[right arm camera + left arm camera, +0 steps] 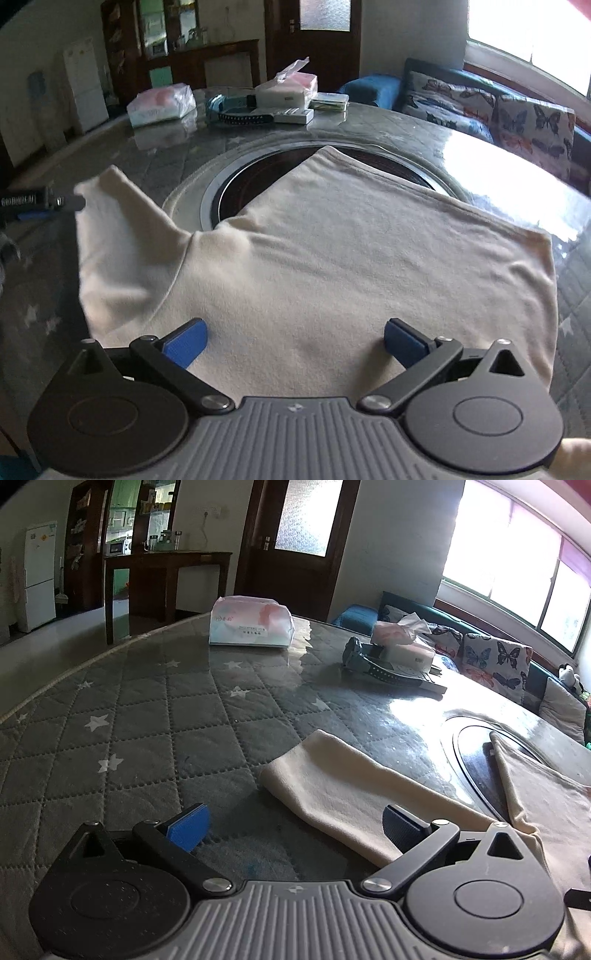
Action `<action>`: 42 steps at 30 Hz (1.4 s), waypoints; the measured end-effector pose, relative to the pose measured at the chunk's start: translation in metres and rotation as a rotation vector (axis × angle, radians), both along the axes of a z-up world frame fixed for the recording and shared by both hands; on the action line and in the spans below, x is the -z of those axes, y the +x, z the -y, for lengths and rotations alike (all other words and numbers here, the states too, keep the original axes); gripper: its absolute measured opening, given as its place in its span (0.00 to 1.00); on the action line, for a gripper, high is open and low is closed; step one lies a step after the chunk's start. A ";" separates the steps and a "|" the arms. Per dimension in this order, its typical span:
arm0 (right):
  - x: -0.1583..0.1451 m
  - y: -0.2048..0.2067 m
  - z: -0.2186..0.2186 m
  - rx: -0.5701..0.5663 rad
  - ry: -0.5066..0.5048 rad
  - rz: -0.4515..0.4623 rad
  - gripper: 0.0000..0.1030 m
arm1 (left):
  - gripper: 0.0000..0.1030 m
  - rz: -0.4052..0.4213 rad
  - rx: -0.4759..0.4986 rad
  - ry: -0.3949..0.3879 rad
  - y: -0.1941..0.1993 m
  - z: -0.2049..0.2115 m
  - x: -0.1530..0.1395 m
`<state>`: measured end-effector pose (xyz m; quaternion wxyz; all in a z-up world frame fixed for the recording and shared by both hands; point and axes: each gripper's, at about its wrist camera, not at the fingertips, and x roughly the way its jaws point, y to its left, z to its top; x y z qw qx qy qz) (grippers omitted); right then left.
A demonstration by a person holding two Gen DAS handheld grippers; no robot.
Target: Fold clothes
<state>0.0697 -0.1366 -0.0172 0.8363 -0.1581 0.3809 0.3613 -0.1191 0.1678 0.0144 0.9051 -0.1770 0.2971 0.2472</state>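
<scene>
A cream T-shirt [332,258] lies spread flat on the round table, partly over the dark round insert [255,173] in the middle. Its left sleeve [118,240] sticks out to the left; this sleeve also shows in the left wrist view [351,790]. My right gripper [293,345] is open and empty, low over the shirt's near edge. My left gripper [295,829] is open and empty, beside the sleeve, with its right finger over the sleeve's near part. The left gripper's tip shows at the left edge of the right wrist view [44,203].
The table has a grey quilted star cover under glass [147,720]. At its far side lie a tissue pack [251,626], a tissue box [402,642], a blue-black tool [373,664] and a book. A sofa with butterfly cushions [495,661] stands behind.
</scene>
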 end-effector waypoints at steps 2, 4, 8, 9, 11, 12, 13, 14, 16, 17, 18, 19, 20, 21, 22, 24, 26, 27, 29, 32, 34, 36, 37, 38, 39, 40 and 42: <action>0.000 0.000 0.000 0.003 0.001 -0.004 1.00 | 0.99 -0.004 -0.002 0.007 0.001 0.001 0.000; 0.000 0.001 -0.001 0.002 -0.003 -0.010 1.00 | 0.99 -0.006 -0.003 0.011 0.001 0.002 0.001; -0.001 0.002 -0.002 0.004 -0.012 -0.011 1.00 | 0.99 -0.008 -0.003 0.013 0.002 0.002 0.001; -0.001 0.002 -0.002 0.004 -0.012 -0.011 1.00 | 0.99 -0.008 -0.003 0.014 0.002 0.002 0.001; -0.001 0.002 -0.002 0.004 -0.014 -0.012 1.00 | 0.98 -0.008 -0.004 0.013 0.002 0.002 0.001; -0.001 0.002 -0.002 0.004 -0.014 -0.012 1.00 | 0.98 -0.008 -0.005 0.012 0.002 0.002 0.001; -0.001 0.002 -0.002 0.004 -0.014 -0.013 1.00 | 0.98 -0.009 -0.005 0.012 0.002 0.002 0.001; -0.001 0.002 -0.002 0.003 -0.014 -0.012 1.00 | 0.98 -0.009 -0.006 0.011 0.002 0.002 0.001; -0.001 0.002 -0.002 0.002 -0.014 -0.012 1.00 | 0.98 -0.008 -0.008 0.012 0.003 0.002 0.001; -0.001 0.002 -0.001 0.001 -0.014 -0.012 1.00 | 0.98 -0.008 -0.008 0.013 0.003 0.002 0.001; 0.000 0.002 -0.001 0.001 -0.014 -0.012 1.00 | 0.98 -0.008 -0.009 0.014 0.003 0.002 0.001; 0.000 0.002 -0.001 0.001 -0.014 -0.012 1.00 | 0.98 -0.007 -0.009 0.015 0.003 0.002 0.001; 0.000 0.002 -0.001 0.001 -0.014 -0.011 1.00 | 0.98 -0.007 -0.008 0.016 0.003 0.002 0.002; 0.000 0.001 -0.001 0.002 -0.014 -0.011 1.00 | 0.98 -0.007 -0.008 0.018 0.003 0.003 0.002; 0.000 0.001 -0.001 0.002 -0.014 -0.010 1.00 | 0.98 -0.008 -0.007 0.022 0.003 0.003 0.002; 0.000 0.001 -0.001 0.002 -0.015 -0.009 1.00 | 0.99 -0.010 -0.004 0.030 0.004 0.004 0.002; 0.000 0.001 -0.002 0.003 -0.014 -0.009 1.00 | 0.99 -0.010 -0.004 0.034 0.004 0.004 0.003; 0.000 0.001 -0.002 0.003 -0.014 -0.008 1.00 | 0.99 -0.010 -0.004 0.034 0.004 0.004 0.003; 0.000 0.001 -0.002 0.003 -0.014 -0.008 1.00 | 0.98 -0.009 -0.006 0.031 0.004 0.004 0.002; 0.000 0.000 -0.001 0.004 -0.014 -0.007 1.00 | 0.93 -0.004 -0.012 0.034 0.003 0.003 0.002; 0.000 0.000 -0.001 0.006 -0.013 -0.006 1.00 | 0.89 0.000 -0.021 0.038 0.002 0.002 0.002; 0.000 0.000 -0.002 0.008 -0.012 -0.004 1.00 | 0.83 0.006 -0.031 0.042 0.002 0.001 0.002; 0.000 -0.001 -0.002 0.009 -0.012 -0.004 1.00 | 0.81 0.009 -0.035 0.041 0.001 0.000 0.002; 0.000 -0.001 -0.002 0.009 -0.012 -0.003 1.00 | 0.77 0.012 -0.043 0.041 0.001 -0.001 0.001; 0.000 -0.001 -0.002 0.010 -0.012 -0.002 1.00 | 0.74 0.015 -0.051 0.041 0.000 -0.001 0.001; 0.000 -0.001 -0.001 0.010 -0.013 -0.002 1.00 | 0.70 0.020 -0.061 0.039 0.000 -0.003 0.001; 0.000 -0.001 -0.001 0.010 -0.013 -0.001 1.00 | 0.65 0.031 -0.075 0.031 -0.001 -0.005 0.001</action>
